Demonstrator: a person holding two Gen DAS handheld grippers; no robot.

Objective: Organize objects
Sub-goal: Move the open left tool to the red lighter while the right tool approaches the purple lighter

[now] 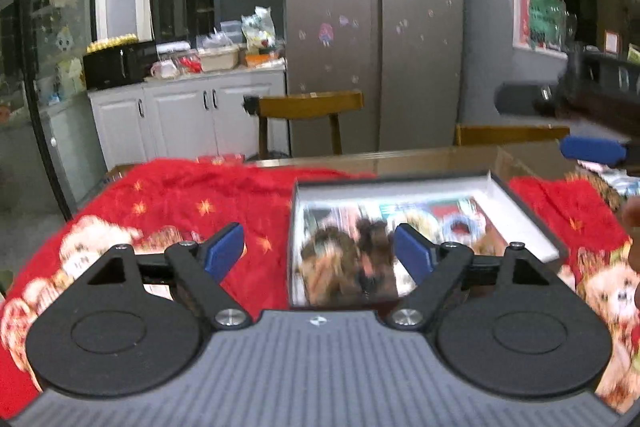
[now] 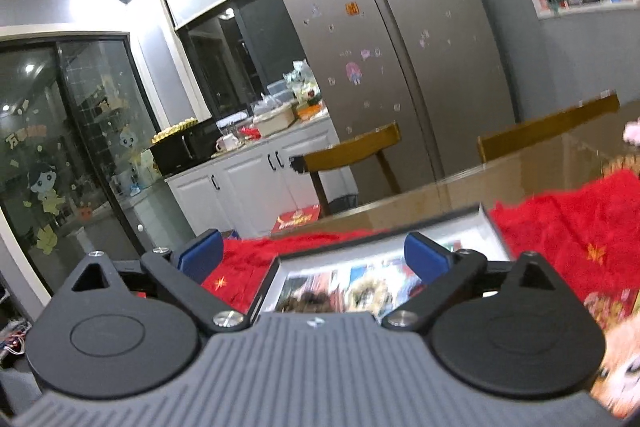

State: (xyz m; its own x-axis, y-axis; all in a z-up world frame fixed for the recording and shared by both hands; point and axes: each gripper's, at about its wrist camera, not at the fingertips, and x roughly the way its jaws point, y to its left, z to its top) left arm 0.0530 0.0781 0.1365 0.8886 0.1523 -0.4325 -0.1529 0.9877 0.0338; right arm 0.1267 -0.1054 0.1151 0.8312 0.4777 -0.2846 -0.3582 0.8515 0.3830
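Note:
An open shallow box (image 1: 516, 211) with white walls and a dark rim lies on a red cloth (image 1: 192, 203). Inside it lie several small colourful and brown items (image 1: 352, 251), blurred. My left gripper (image 1: 320, 247) is open and empty, held above the near left part of the box. My right gripper (image 2: 314, 253) is open and empty, held above the near edge of the same box (image 2: 488, 231). The right gripper also shows at the right edge of the left wrist view (image 1: 592, 151).
The red cloth (image 2: 568, 227) with bear prints covers a glass-topped table (image 2: 520, 179). Two wooden chairs (image 1: 308, 107) (image 1: 508, 135) stand at its far side. Behind are a steel fridge (image 1: 376, 27), white cabinets (image 1: 180, 115) with a cluttered counter, and a glass door (image 1: 48, 47).

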